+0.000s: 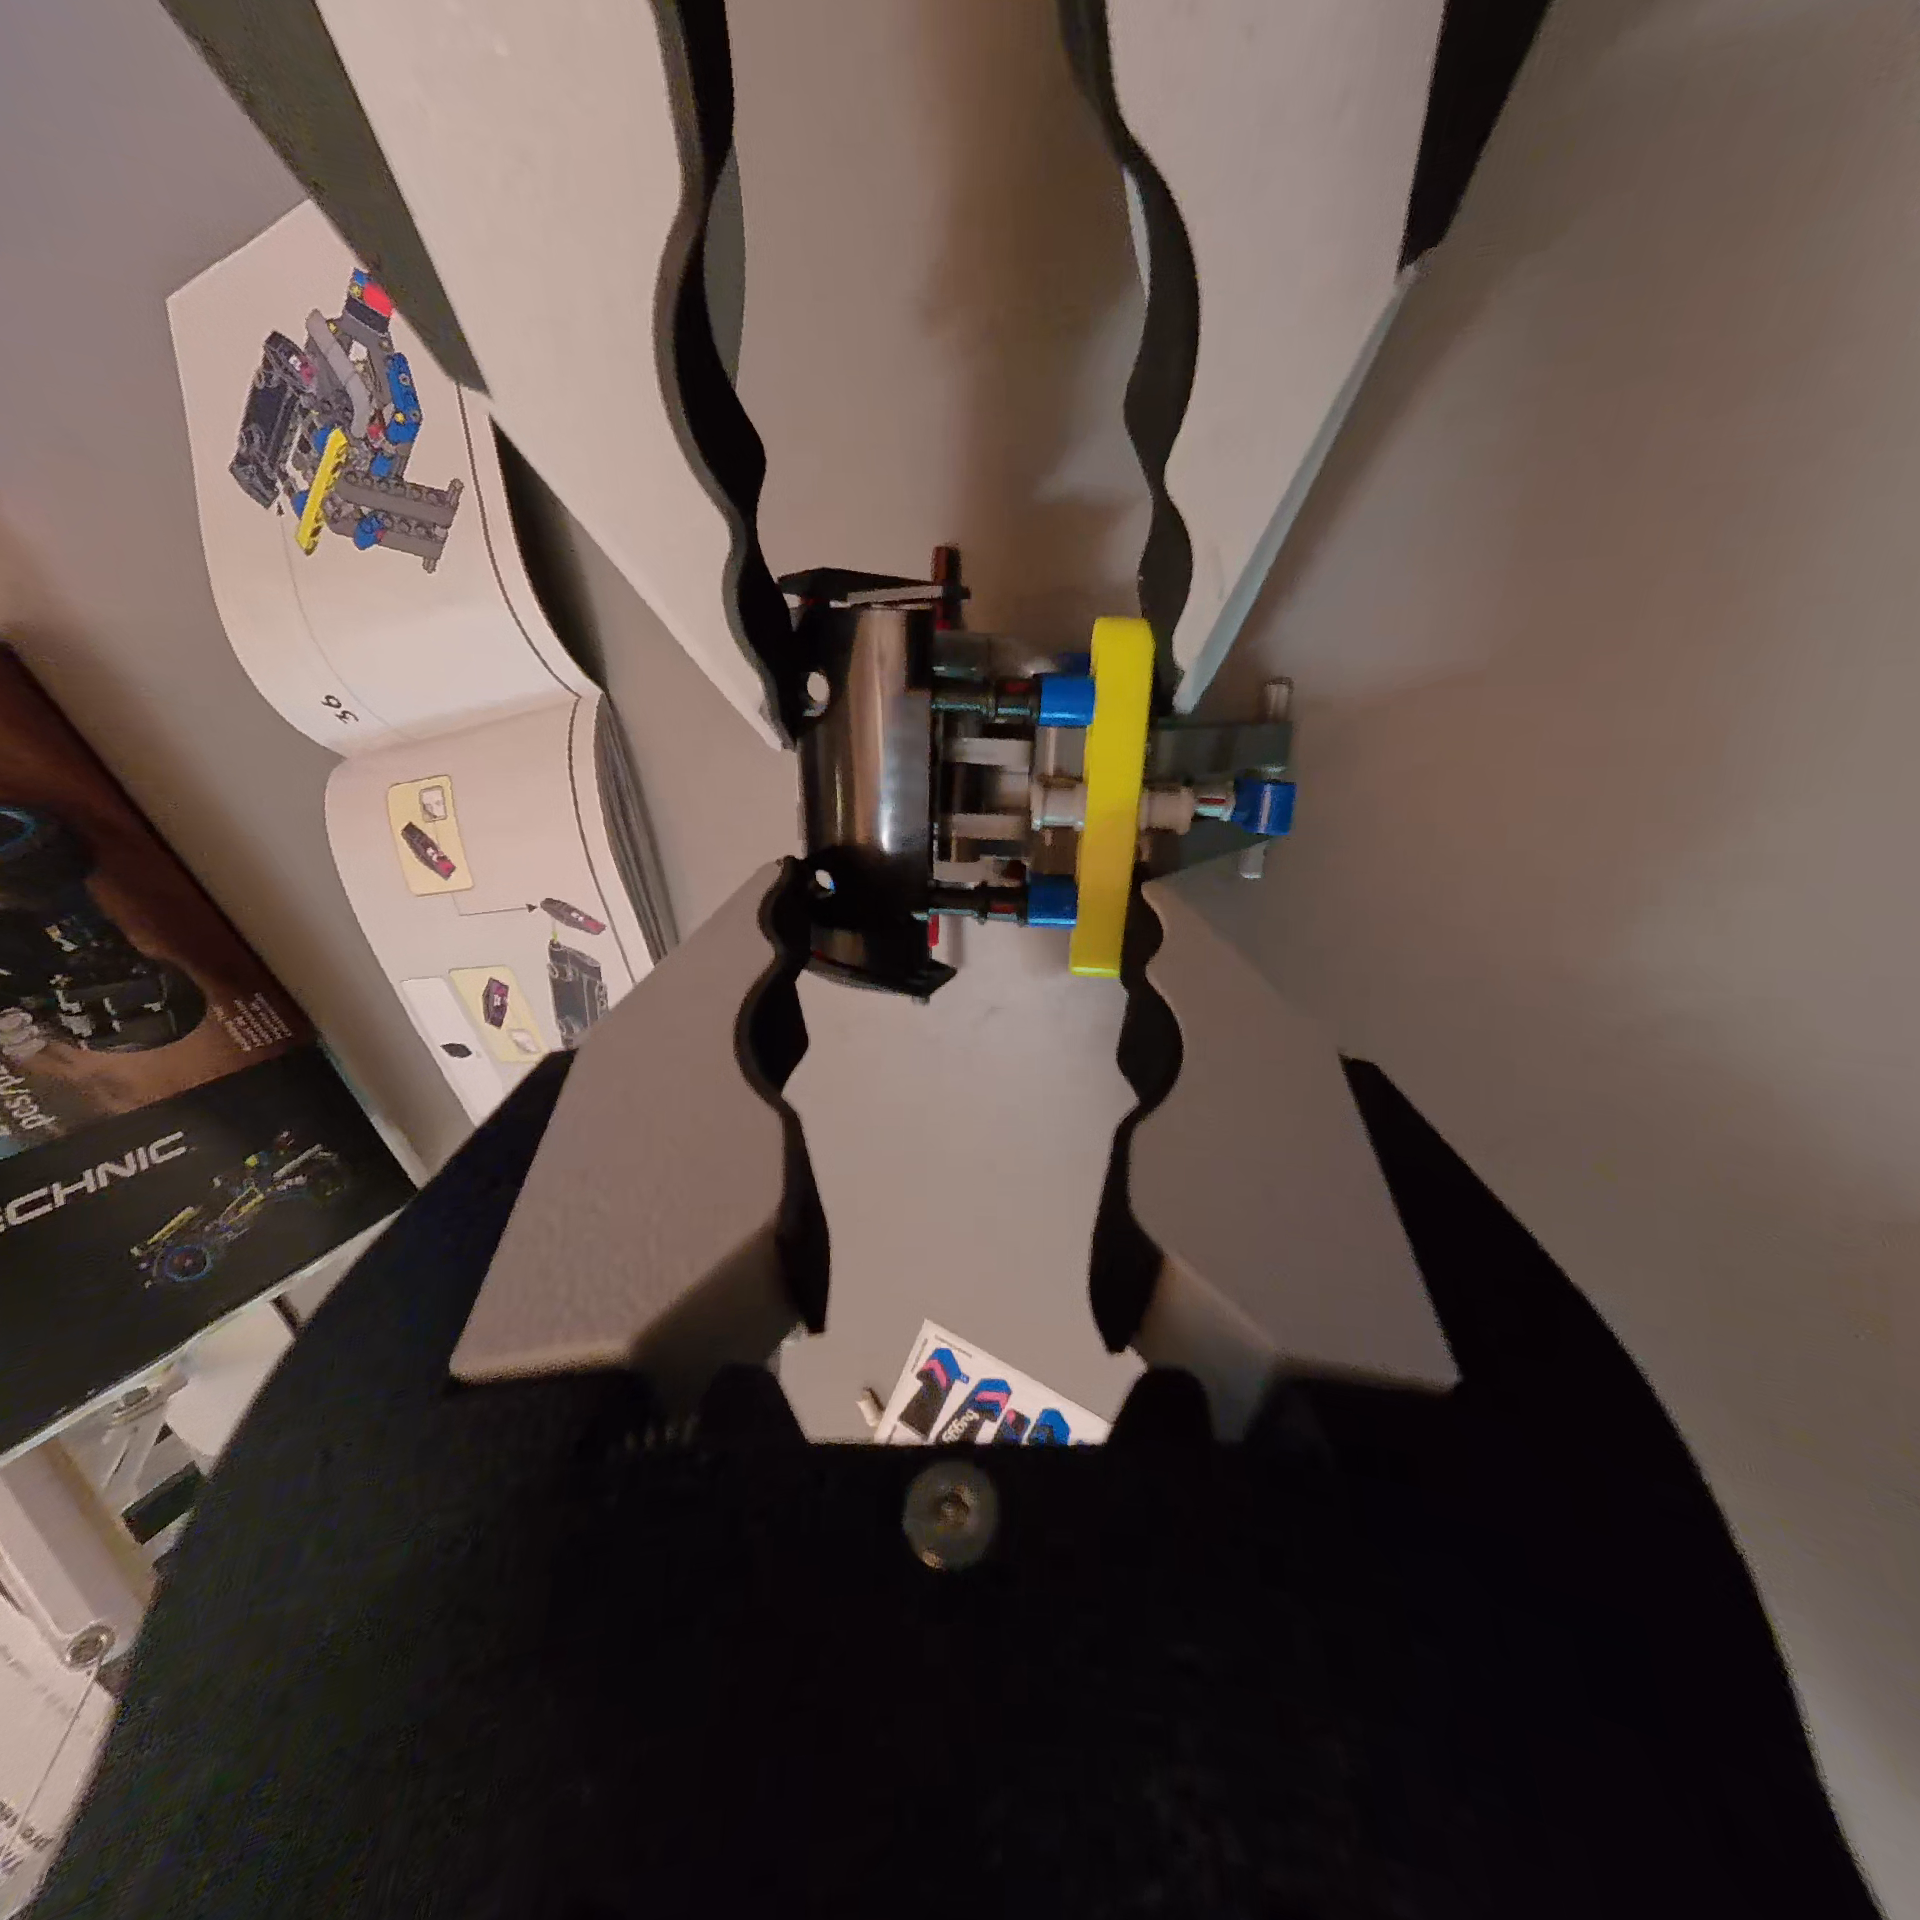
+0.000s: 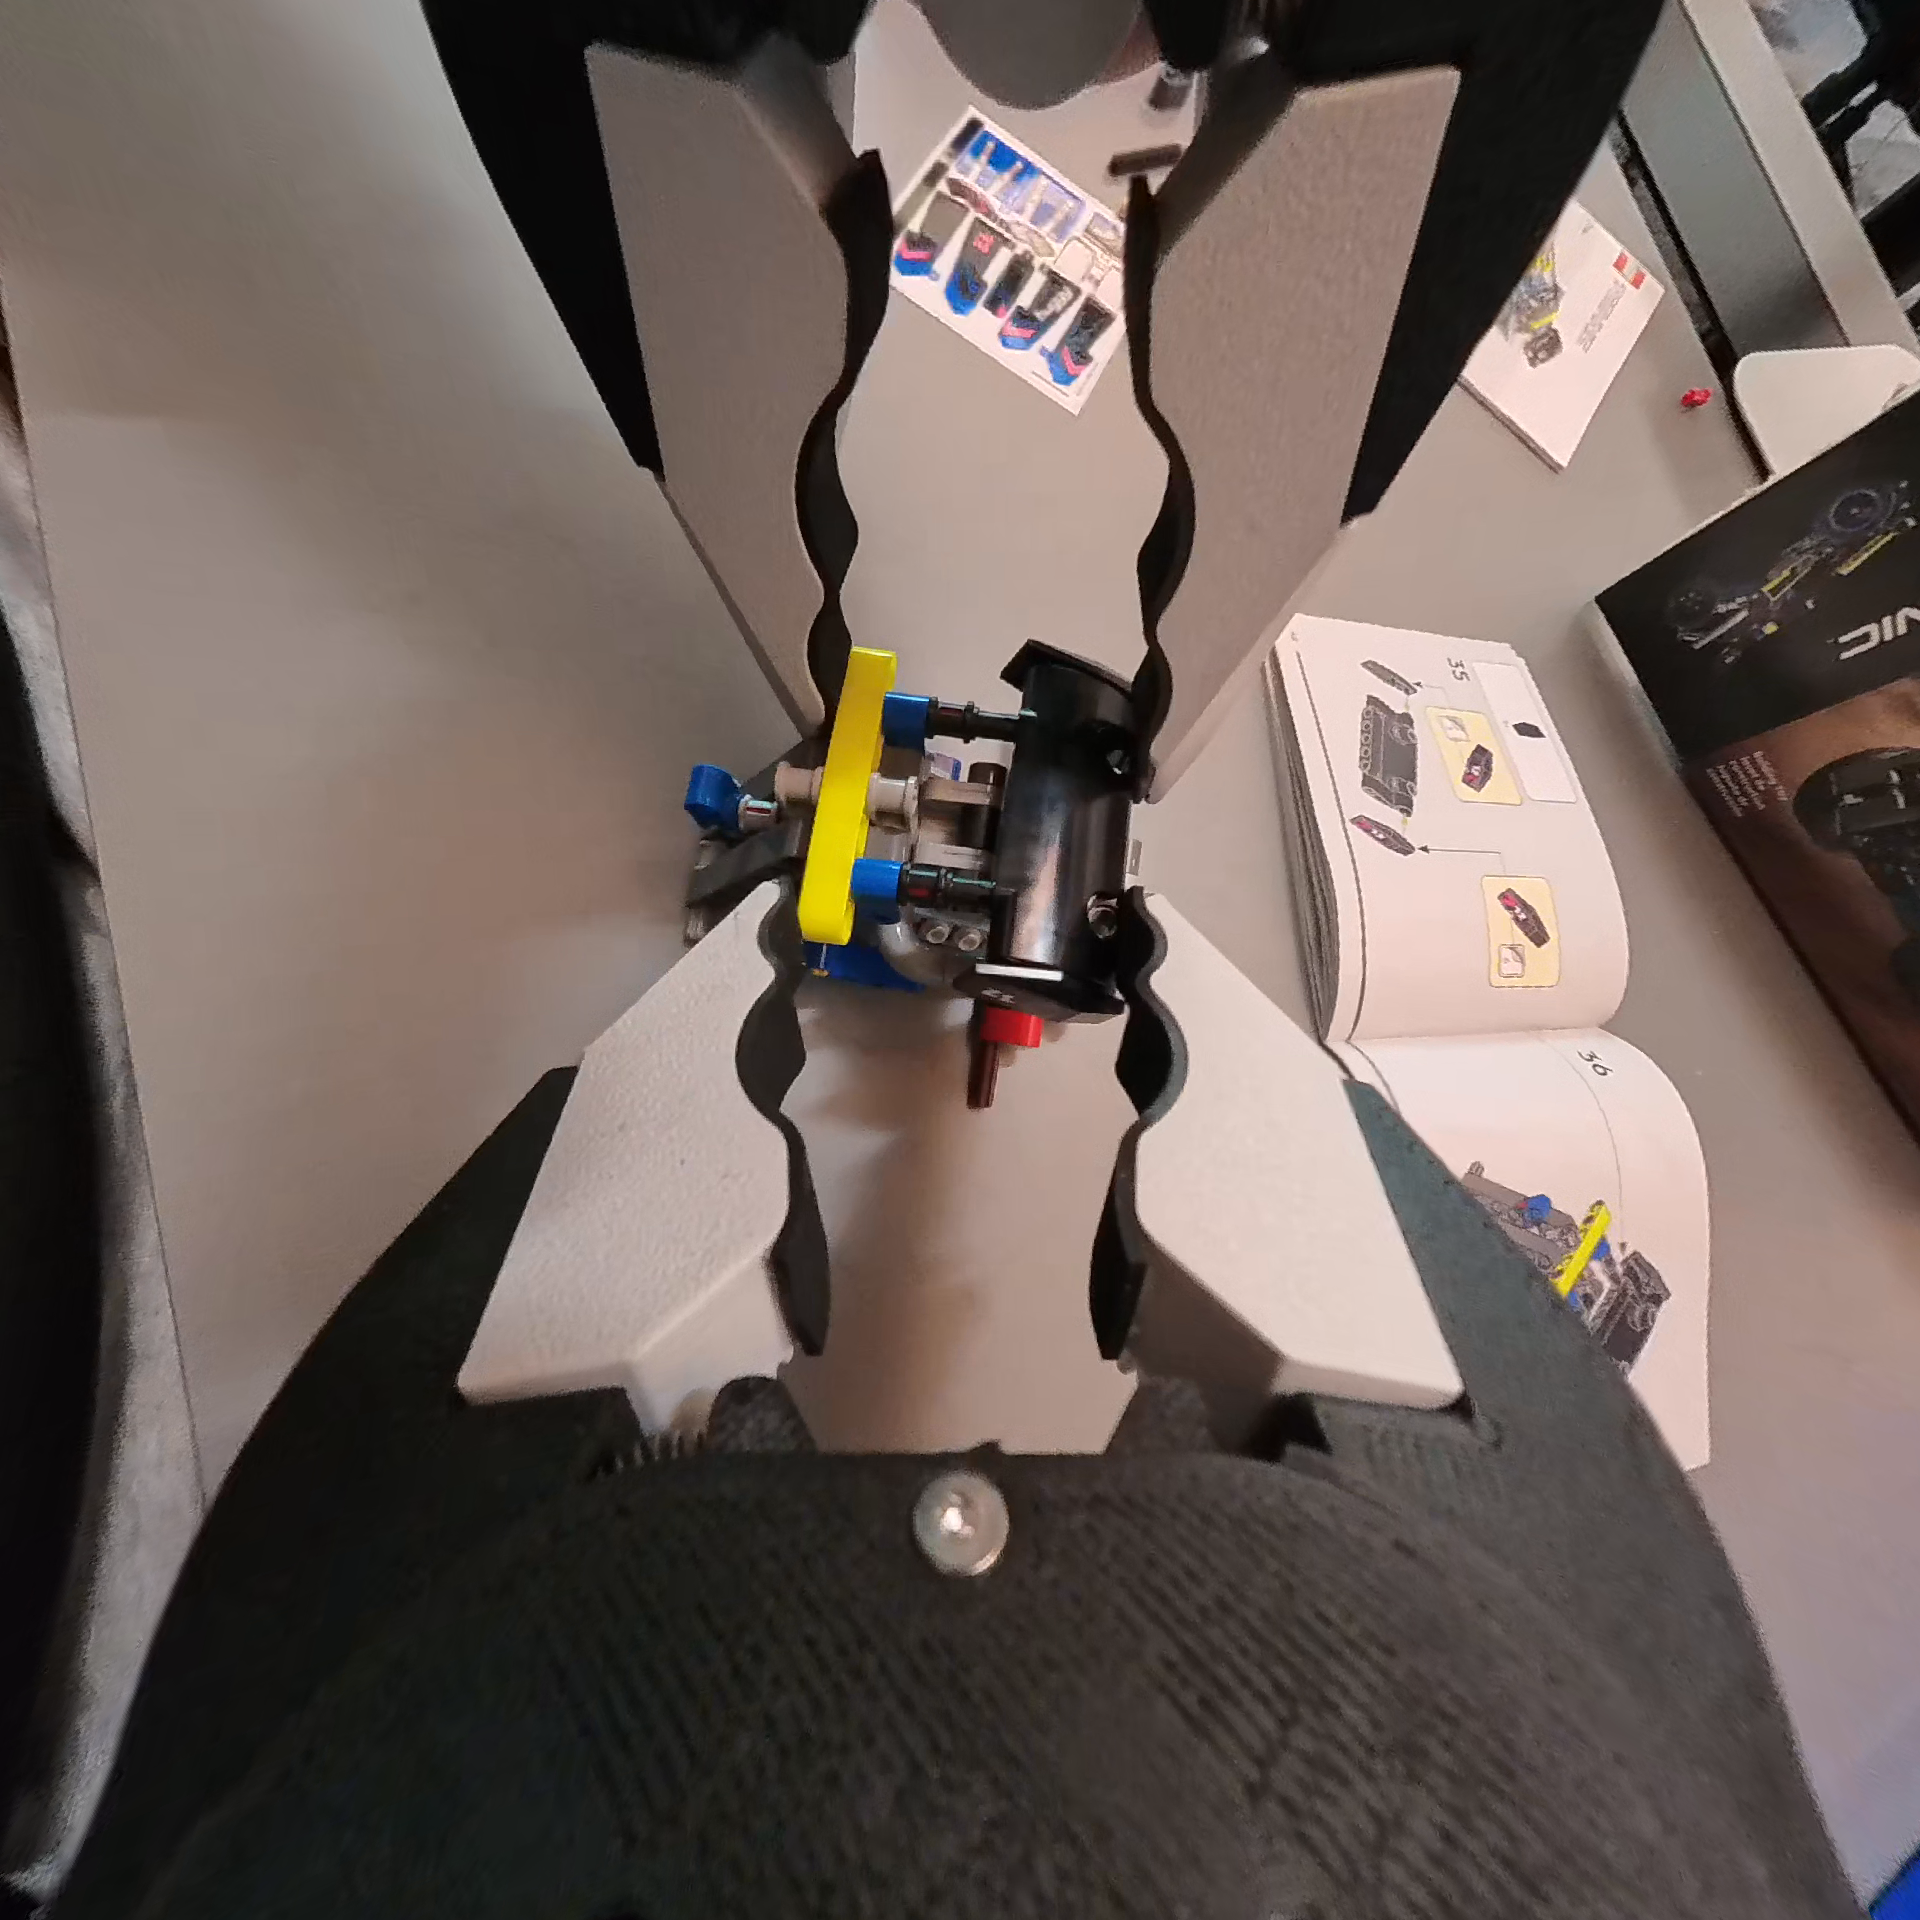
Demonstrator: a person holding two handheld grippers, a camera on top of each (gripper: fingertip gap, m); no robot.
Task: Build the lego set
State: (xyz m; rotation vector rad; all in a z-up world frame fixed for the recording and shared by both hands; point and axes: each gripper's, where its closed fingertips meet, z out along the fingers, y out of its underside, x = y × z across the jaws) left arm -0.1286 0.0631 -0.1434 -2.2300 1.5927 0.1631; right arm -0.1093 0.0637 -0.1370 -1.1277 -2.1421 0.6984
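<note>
A small brick-built assembly [image 1: 977, 790] hangs above the grey table between both grippers. It has a black cylinder-shaped block [image 1: 862, 769], a yellow beam [image 1: 1112, 790], blue pins and grey parts. My left gripper [image 1: 966, 904] comes from below in its own view, one pad on the black block and the other on the yellow beam. My right gripper [image 1: 971, 675] meets it from the far side. In the right wrist view my right gripper [image 2: 956, 925] grips the same assembly [image 2: 966, 821], with pads on the yellow beam [image 2: 842, 790] and the black block [image 2: 1060, 821]. The left gripper [image 2: 977, 717] faces it. A red piece [image 2: 1010, 1029] sticks out underneath.
An open instruction booklet [image 1: 416, 644] [image 2: 1455, 831] lies beside the grippers on the table. A dark product box [image 1: 156, 1143] [image 2: 1787, 727] lies beyond it. A sticker sheet [image 2: 1008, 260] [image 1: 987, 1397], a second booklet [image 2: 1558, 332] and a small red piece [image 2: 1696, 396] lie farther off. Left and right tips are no more than a few centimetres apart. From either gripper's tips it is about 40 centimeters to the small red piece [image 2: 1696, 396].
</note>
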